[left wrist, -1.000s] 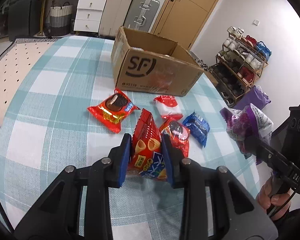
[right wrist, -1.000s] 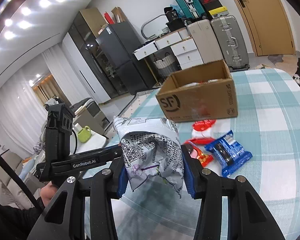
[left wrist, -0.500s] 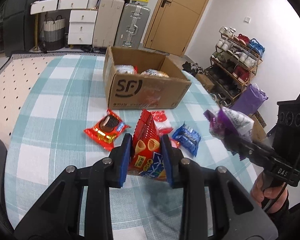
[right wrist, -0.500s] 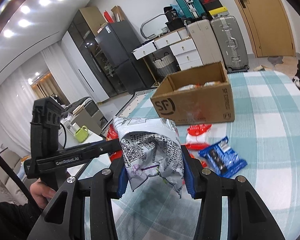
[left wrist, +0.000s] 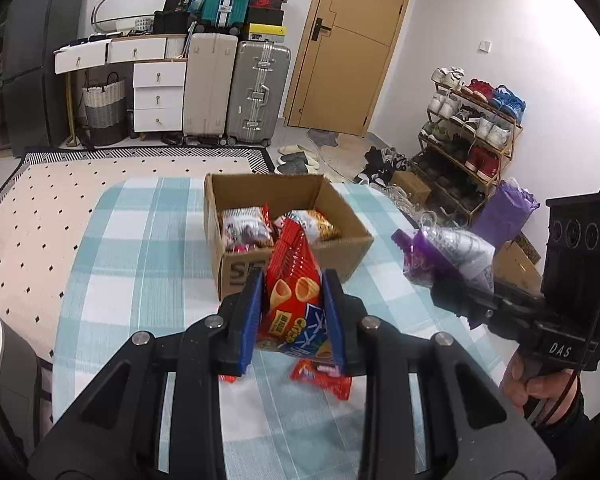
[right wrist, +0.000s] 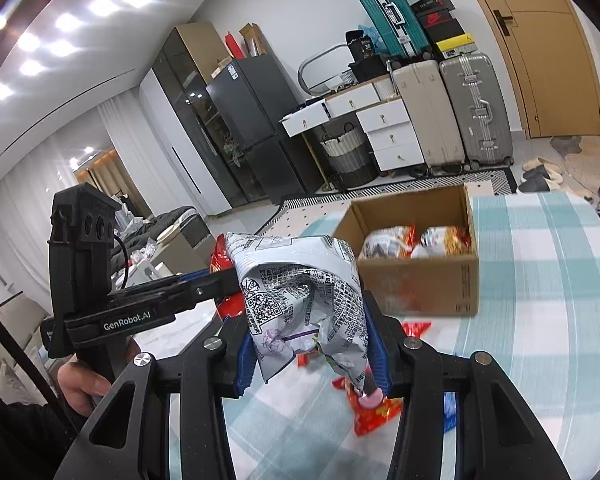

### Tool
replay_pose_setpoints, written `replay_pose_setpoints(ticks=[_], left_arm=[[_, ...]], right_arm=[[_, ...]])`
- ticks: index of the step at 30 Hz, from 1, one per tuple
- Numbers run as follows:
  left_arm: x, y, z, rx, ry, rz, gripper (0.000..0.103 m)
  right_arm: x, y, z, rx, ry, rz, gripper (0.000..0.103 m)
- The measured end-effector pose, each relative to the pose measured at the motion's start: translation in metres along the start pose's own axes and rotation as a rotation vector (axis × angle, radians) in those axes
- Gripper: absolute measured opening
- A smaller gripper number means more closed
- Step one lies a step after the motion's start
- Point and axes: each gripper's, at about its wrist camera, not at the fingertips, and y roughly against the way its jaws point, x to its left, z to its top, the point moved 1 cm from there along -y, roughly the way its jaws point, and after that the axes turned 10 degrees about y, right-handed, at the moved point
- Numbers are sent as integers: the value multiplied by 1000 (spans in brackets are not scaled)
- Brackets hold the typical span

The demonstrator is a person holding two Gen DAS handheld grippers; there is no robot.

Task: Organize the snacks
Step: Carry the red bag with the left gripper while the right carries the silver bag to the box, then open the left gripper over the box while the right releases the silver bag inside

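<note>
My left gripper (left wrist: 294, 316) is shut on a red and blue snack pack (left wrist: 294, 300) and holds it in the air in front of the open cardboard box (left wrist: 340, 258). My right gripper (right wrist: 312, 344) is shut on a silver and purple snack bag (right wrist: 300, 292), also raised, to the right of the box; it shows in the left wrist view (left wrist: 448, 254). The box (right wrist: 420, 284) holds two snack bags (left wrist: 244, 226). Red snack packets (left wrist: 320, 376) lie on the checked tablecloth (left wrist: 140, 272) below the grippers.
More red packets (right wrist: 374, 410) and a blue one (right wrist: 450, 412) lie on the table under the right gripper. Beyond the table are suitcases (left wrist: 256, 92), white drawers (left wrist: 158, 96), a door (left wrist: 348, 44) and a shoe rack (left wrist: 468, 136).
Both grippers rose off the table with their snacks and moved toward the box. The box's inside has come into view from above.
</note>
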Motion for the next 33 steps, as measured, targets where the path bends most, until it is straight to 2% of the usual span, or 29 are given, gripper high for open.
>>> replay_pose_setpoints(ticks=[10, 15, 21, 23, 33], left_arm=[[-16, 1, 66, -51, -19, 8, 27], [-21, -13, 103, -50, -25, 10, 27], [-20, -53, 144, -18, -7, 14, 27], [-17, -67, 156, -14, 10, 18, 27], [-2, -161, 165, 77, 19, 43, 27]], right_arm=[[-10, -19, 48, 2, 11, -8, 46], [-18, -34, 70, 11, 39, -16, 46], [-40, -53, 98, 15, 20, -12, 46], [-49, -63, 105, 30, 31, -34, 46], [-100, -121, 105, 144, 45, -116, 46]])
